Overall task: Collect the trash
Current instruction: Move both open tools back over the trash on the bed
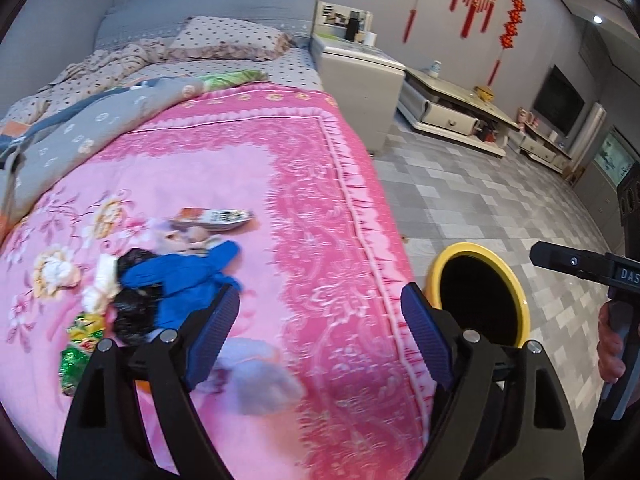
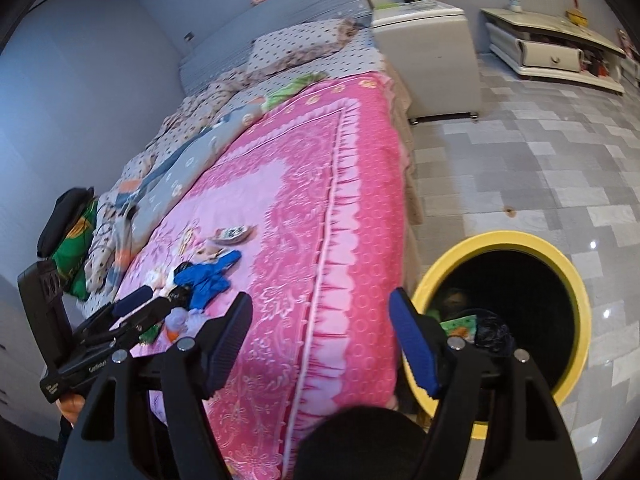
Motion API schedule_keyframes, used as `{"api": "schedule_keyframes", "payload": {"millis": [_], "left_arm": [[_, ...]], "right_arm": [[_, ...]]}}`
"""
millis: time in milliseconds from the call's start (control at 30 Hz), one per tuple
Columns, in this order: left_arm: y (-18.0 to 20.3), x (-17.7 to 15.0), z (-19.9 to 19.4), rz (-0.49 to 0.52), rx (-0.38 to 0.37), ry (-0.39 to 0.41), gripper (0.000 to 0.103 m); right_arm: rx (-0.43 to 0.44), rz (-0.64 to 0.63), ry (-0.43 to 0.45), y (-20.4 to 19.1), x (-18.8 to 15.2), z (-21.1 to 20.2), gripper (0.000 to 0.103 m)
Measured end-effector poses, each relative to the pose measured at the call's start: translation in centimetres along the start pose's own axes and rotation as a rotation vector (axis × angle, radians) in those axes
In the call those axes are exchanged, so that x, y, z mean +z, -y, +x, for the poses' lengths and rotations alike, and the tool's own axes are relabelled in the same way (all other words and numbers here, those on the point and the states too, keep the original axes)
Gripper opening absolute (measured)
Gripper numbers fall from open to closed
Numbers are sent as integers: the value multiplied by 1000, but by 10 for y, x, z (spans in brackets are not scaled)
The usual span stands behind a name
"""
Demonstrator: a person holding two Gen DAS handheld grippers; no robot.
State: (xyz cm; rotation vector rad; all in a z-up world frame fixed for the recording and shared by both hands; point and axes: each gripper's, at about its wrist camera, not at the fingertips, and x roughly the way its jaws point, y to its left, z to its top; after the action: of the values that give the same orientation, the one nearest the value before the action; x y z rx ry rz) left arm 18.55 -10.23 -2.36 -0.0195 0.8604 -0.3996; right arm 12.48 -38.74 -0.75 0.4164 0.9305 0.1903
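Both grippers stand wide open with nothing in them: the left gripper hangs over the pink blanket, the right gripper nearer the yellow bin. The trash pile sits at the left wrist view's lower left: blue plastic, black bags, crumpled paper, foil wrappers. It looks light, soft and crinkly; pinching a bunched fold of blue plastic seems safest.

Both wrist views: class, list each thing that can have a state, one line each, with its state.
left gripper: open, empty
right gripper: open, empty
yellow bin: uncovered, trash inside
blue wrapper: crumpled, on bed
black bag: crumpled, on bed
cabinet drawer: pulled out
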Motion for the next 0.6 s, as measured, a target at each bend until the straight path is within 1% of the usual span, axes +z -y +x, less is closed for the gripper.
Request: {"api": "schedule_keyframes", "payload": {"millis": [133,300,400,600], "left_arm": [[-36,-7,-14,-31,60,2,80],[-83,-18,-24,-85,123,-18,80],[-109,-26,-29,-121,146,-27,80],[-153,-43,-33,-162,206,-47,80]], "right_arm": [[16,-72,-39,-33,-3,16,67],[35,-148,-88,-70,-10,38,67],[43,-189,-122,-89,-16,53,67],[52,-262,-195,-123,-32,82,67]]}}
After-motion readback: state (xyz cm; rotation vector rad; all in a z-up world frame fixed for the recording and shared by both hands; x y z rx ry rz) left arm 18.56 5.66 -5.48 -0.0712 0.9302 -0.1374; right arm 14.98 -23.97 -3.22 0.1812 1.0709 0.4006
